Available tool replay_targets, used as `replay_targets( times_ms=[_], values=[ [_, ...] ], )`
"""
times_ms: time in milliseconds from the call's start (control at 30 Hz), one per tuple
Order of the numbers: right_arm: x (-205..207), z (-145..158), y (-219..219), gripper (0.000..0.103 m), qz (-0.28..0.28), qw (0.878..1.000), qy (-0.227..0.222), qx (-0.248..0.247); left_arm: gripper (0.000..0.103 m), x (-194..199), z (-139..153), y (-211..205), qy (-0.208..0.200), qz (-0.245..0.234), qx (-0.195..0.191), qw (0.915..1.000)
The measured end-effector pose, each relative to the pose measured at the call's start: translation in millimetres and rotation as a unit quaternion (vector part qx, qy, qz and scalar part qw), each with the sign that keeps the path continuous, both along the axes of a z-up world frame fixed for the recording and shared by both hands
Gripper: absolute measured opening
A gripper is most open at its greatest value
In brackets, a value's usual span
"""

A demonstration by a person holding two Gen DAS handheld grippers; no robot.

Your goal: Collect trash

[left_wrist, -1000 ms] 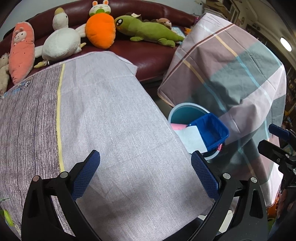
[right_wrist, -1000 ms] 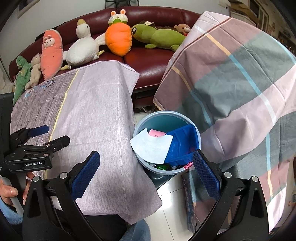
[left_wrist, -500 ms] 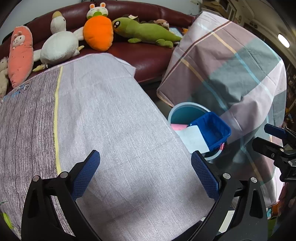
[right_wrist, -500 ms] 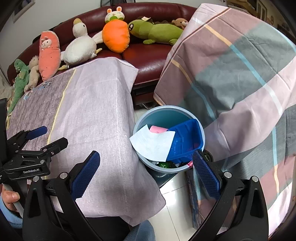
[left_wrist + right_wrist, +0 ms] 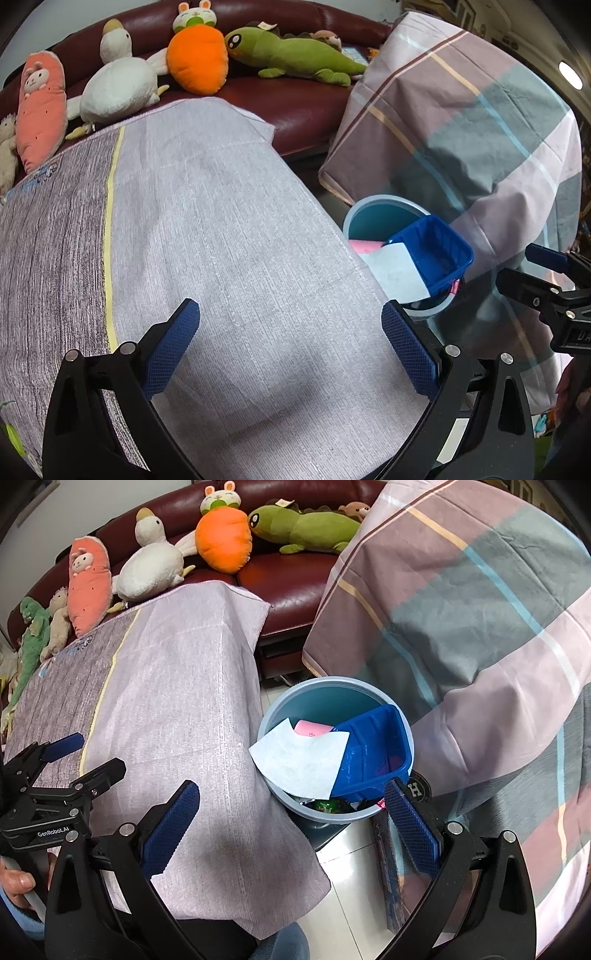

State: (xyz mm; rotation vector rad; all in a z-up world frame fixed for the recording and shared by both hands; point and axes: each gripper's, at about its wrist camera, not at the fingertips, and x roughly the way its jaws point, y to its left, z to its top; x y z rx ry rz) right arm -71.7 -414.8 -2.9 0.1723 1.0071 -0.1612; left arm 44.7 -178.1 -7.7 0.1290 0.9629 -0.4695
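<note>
I hold both hand-held grippers spread and empty, the left hand-held gripper [image 5: 290, 345] over the bare cloth of the table [image 5: 221, 240] and the right hand-held gripper [image 5: 291, 825] just short of the bin [image 5: 334, 688] ahead of it on the floor. The trash already sits in that bin: a white paper sheet [image 5: 301, 758], a blue plastic tray [image 5: 373, 753] and a pink scrap [image 5: 310, 729]. I judge the collecting all but done, since I see nothing loose on the cloth; next I would sweep both views for any missed piece before closing on anything.
</note>
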Motion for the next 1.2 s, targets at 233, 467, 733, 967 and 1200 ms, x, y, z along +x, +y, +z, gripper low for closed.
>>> replay_targets(
  times_ms=[233,467,733,967,1200],
  values=[
    [6.6,-7.3,-5.6,0.096,-0.007,1.000,0.004,0.003,0.099,4.8,-9.2,-2.8,0.006,0.001,0.009,0.9999],
    [12.7,-16.8,-9.1,0.096,-0.010,1.000,0.014,0.007,0.099,8.7,-16.3,-4.7,0.012,0.005,0.013,0.9998],
    [21.3,-25.3,-11.7,0.096,-0.010,1.000,0.025,0.008,0.099,15.2,-25.7,-5.4,0.023,0.009,0.016,0.9996],
    [27.2,-29.0,-12.9,0.096,-0.011,0.999,0.032,0.008,0.099,19.1,-30.4,-8.9,0.026,0.008,0.019,0.9994],
    [34.1,-32.8,-12.9,0.096,-0.011,0.999,0.040,0.008,0.099,23.8,-34.2,-11.4,0.033,0.007,0.020,0.9992]
  ],
)
